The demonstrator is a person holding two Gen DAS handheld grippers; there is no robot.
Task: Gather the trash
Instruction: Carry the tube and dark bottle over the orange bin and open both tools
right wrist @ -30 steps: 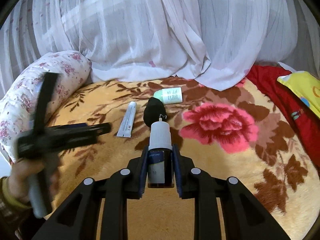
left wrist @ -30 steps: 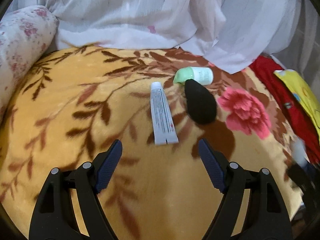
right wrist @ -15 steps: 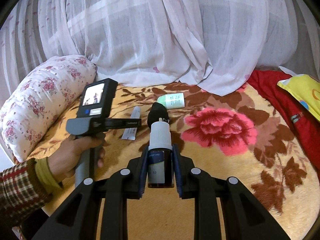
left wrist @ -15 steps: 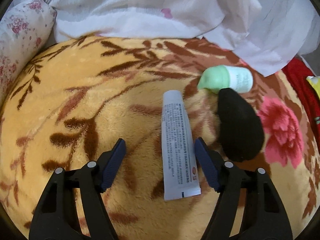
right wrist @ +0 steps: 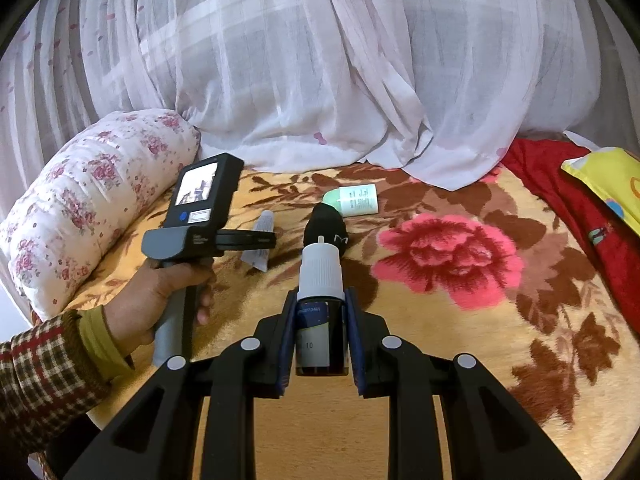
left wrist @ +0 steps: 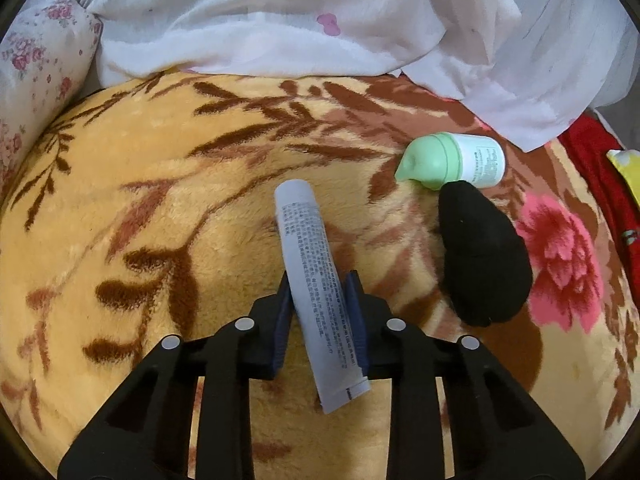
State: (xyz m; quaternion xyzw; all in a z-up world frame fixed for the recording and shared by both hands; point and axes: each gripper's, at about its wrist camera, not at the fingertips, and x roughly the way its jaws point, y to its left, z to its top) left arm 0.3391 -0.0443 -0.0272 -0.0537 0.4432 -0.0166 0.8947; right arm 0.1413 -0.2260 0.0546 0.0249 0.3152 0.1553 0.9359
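My left gripper (left wrist: 319, 280) is shut on a white printed tube (left wrist: 314, 280) that lies on the yellow floral blanket (left wrist: 160, 200). The tube also shows in the right wrist view (right wrist: 260, 242), under the left gripper (right wrist: 272, 239). A black sock (left wrist: 482, 256) lies to the tube's right, with a small white bottle with a green cap (left wrist: 452, 160) just beyond it. My right gripper (right wrist: 320, 300) is shut on a small dark dropper bottle with a white cap (right wrist: 320, 308), held above the blanket. The sock (right wrist: 326, 226) and green-capped bottle (right wrist: 354, 200) lie ahead of it.
A floral bolster pillow (right wrist: 92, 196) lies at the blanket's left edge. White netting (right wrist: 320, 80) hangs behind. A red cloth (right wrist: 580, 216) and a yellow pillow (right wrist: 608, 180) lie at the right.
My left gripper moved forward over the tube and closed on it. The right gripper has stayed nearly still, holding the dropper bottle.
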